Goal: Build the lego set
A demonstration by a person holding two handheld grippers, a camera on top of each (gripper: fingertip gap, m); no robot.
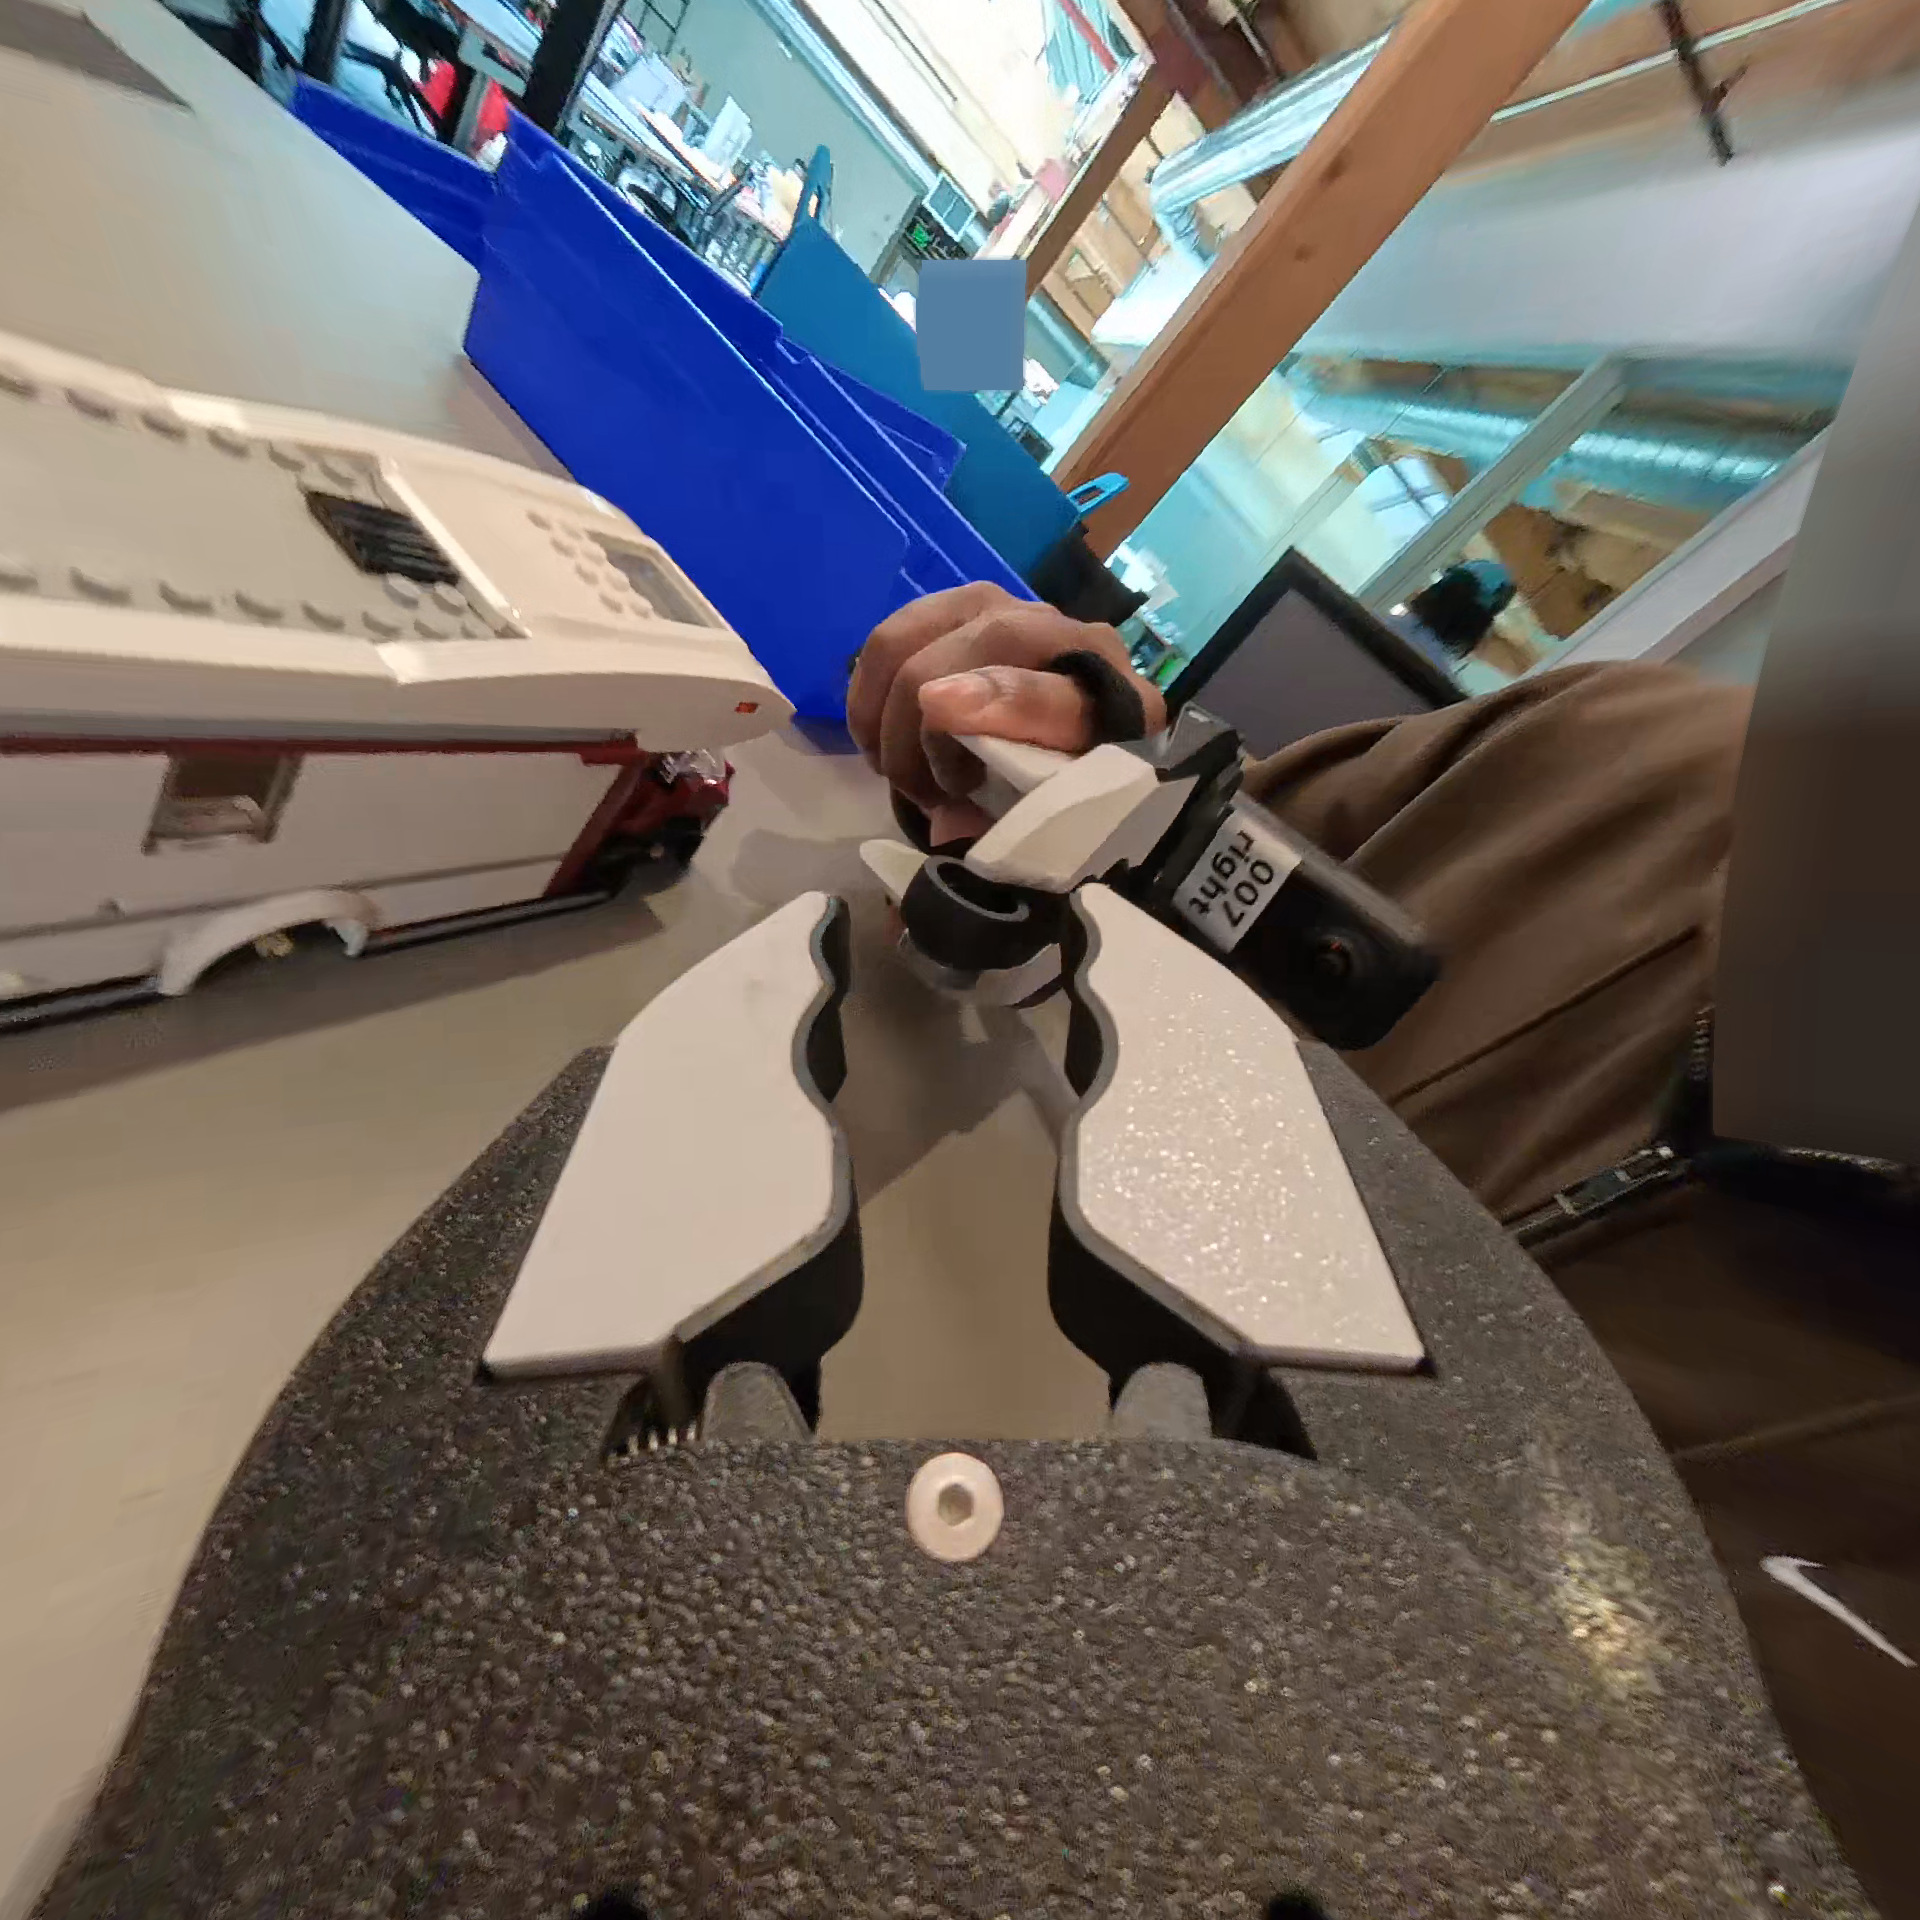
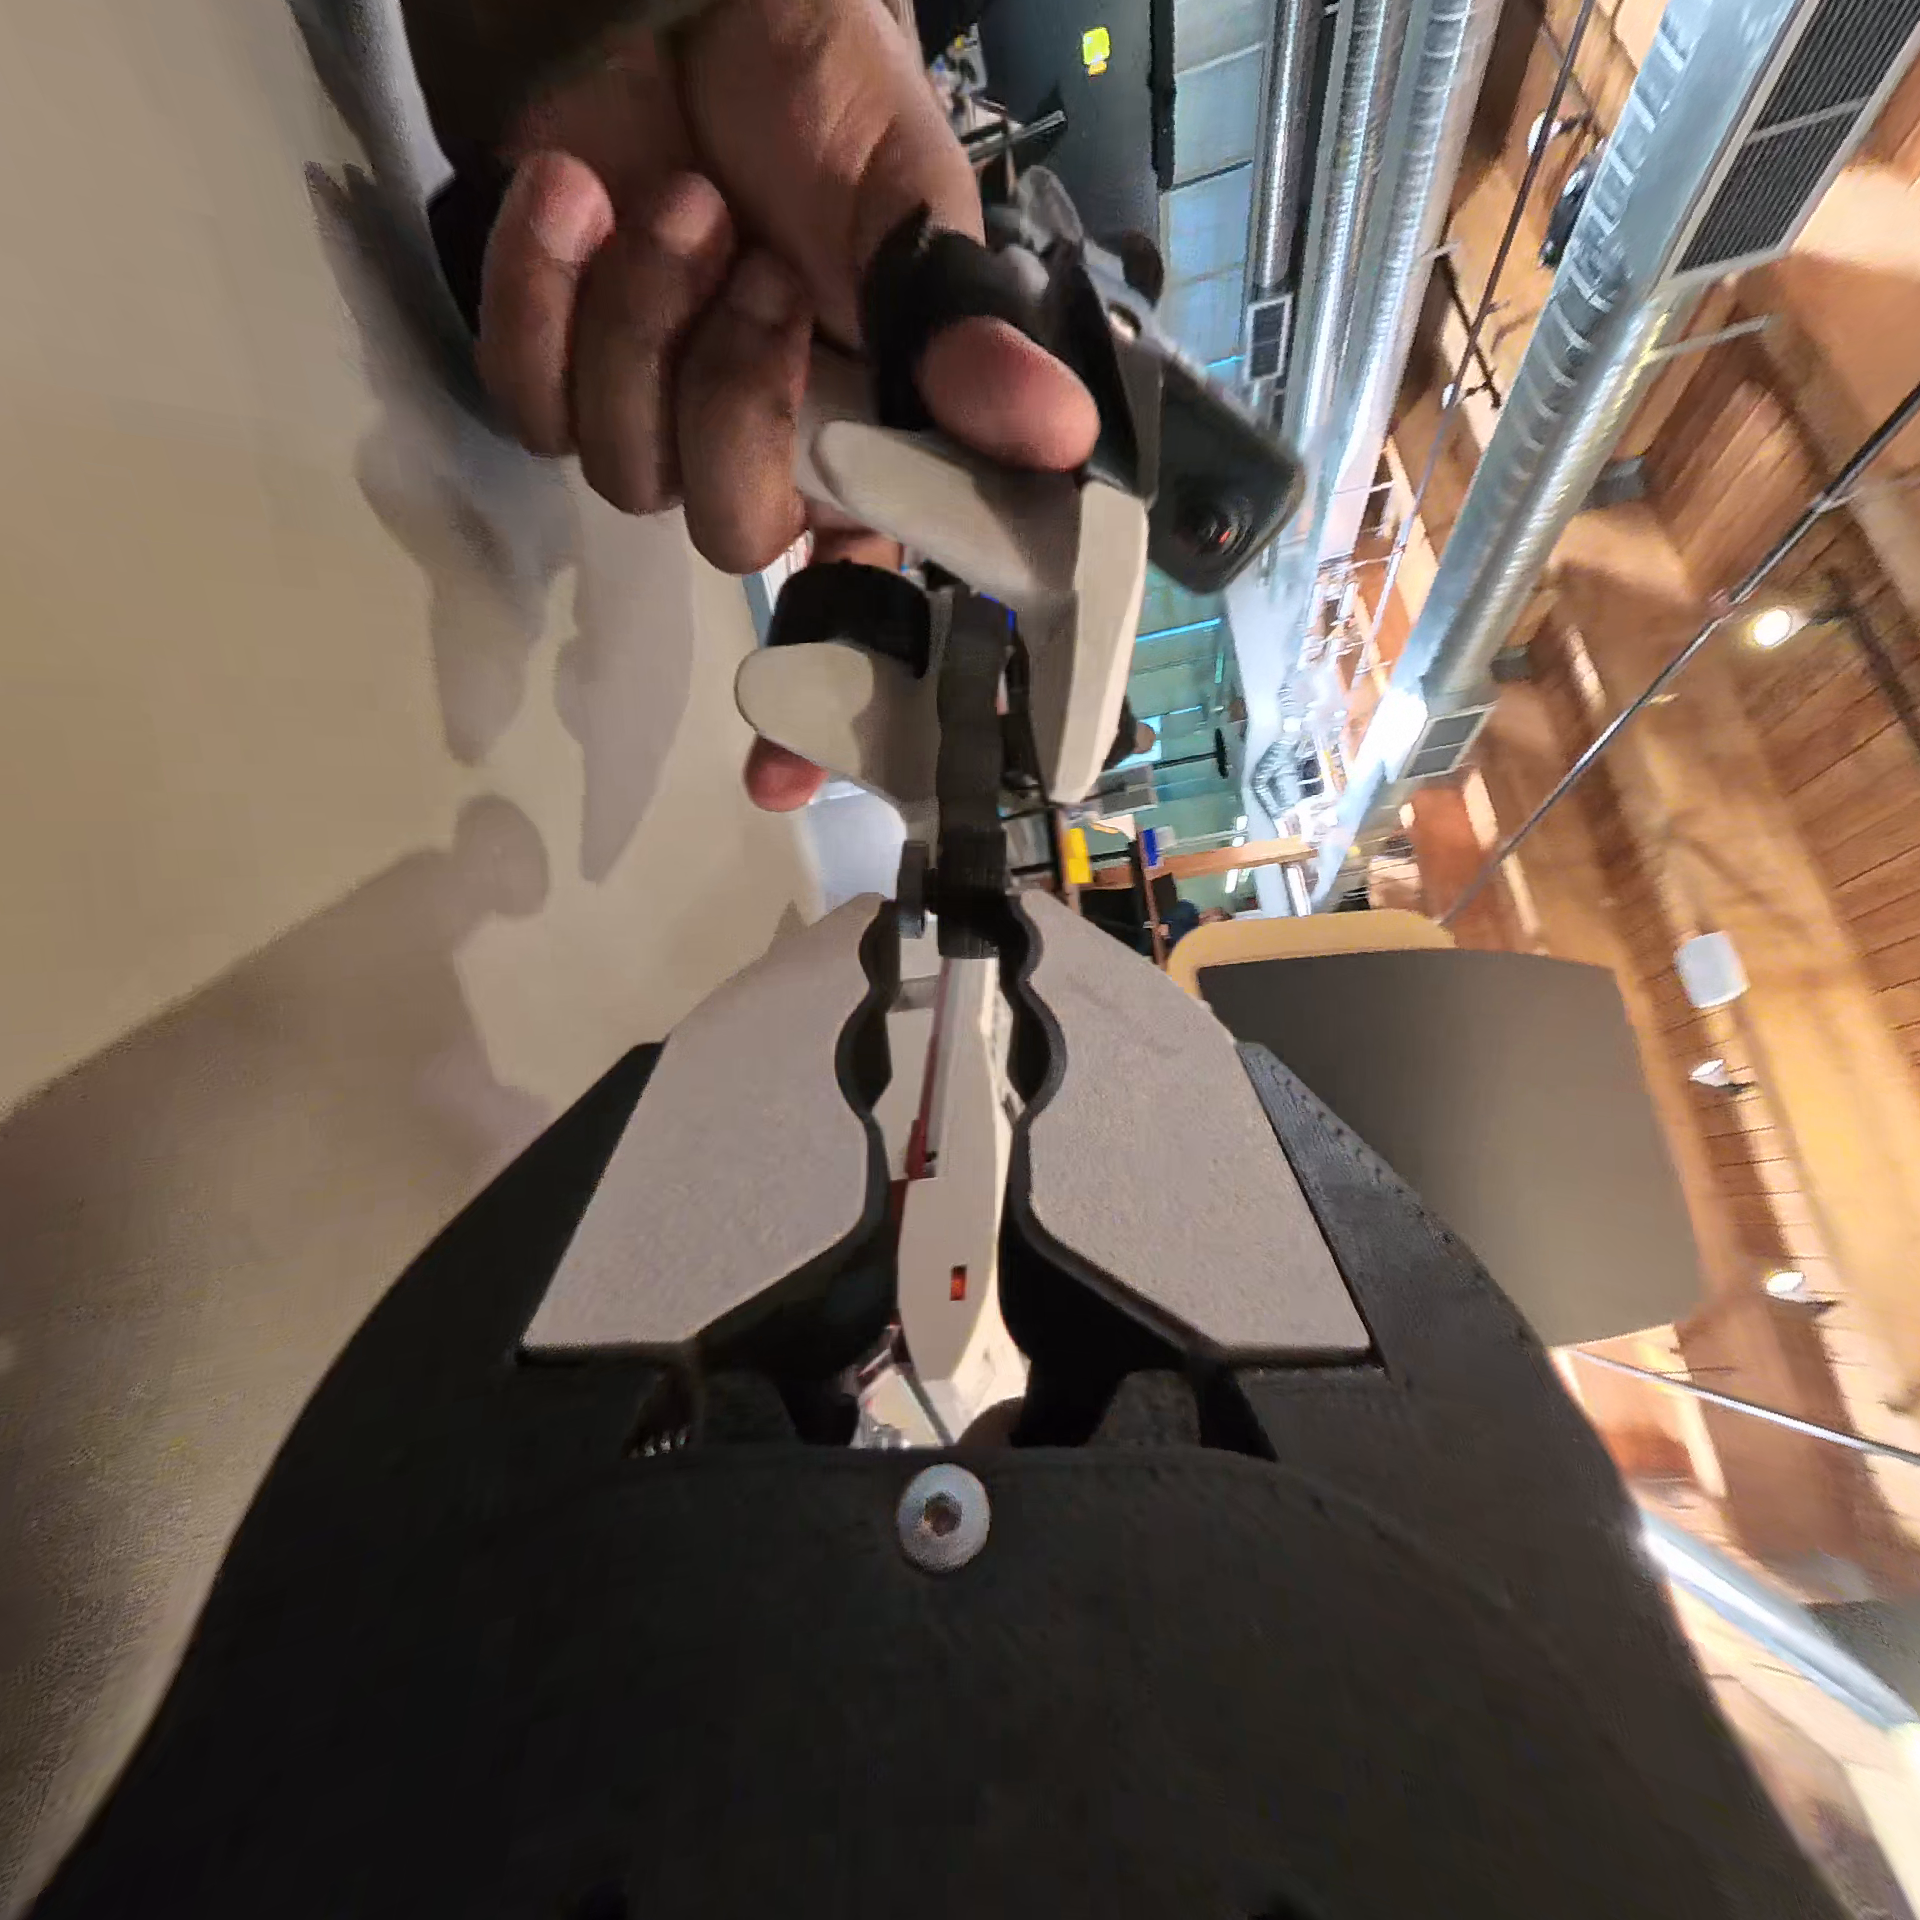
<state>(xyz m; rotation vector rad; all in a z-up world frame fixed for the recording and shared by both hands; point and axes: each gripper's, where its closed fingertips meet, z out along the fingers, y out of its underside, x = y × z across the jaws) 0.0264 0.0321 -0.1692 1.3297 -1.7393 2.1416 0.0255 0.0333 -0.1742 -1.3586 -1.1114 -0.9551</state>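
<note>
I see my left gripper [image 1: 961, 909] closest to me, low over the grey worktop [image 1: 260, 1143]. Its fingers [image 1: 707, 1122] are wide apart and pinch nothing. Right at their tips sits a small black wheel [image 1: 966, 920] with a little grey piece under it. The wheel is between my left fingers, close to one of them, but the other finger has a clear gap beside it.

My right gripper [image 2: 948, 920] comes in from the other side, and a hand [image 1: 935, 675] is wrapped around its handle. Its fingers are narrow. One white finger lies over the top of the wheel and the other is behind it, so the wheel is pinched between them. From the right camera the wheel shows as a small dark lump at the finger tips. I also see one dark pad of the left gripper poking in there, just beside it.

A bit further back on the worktop stands a big white toy camper [image 1: 312, 727] made of bricks, with a red front. Behind it are blue bins [image 1: 675, 416]. To the side I see a brown sleeve [image 1: 1507, 883] and a dark chair [image 2: 1455, 1091].
</note>
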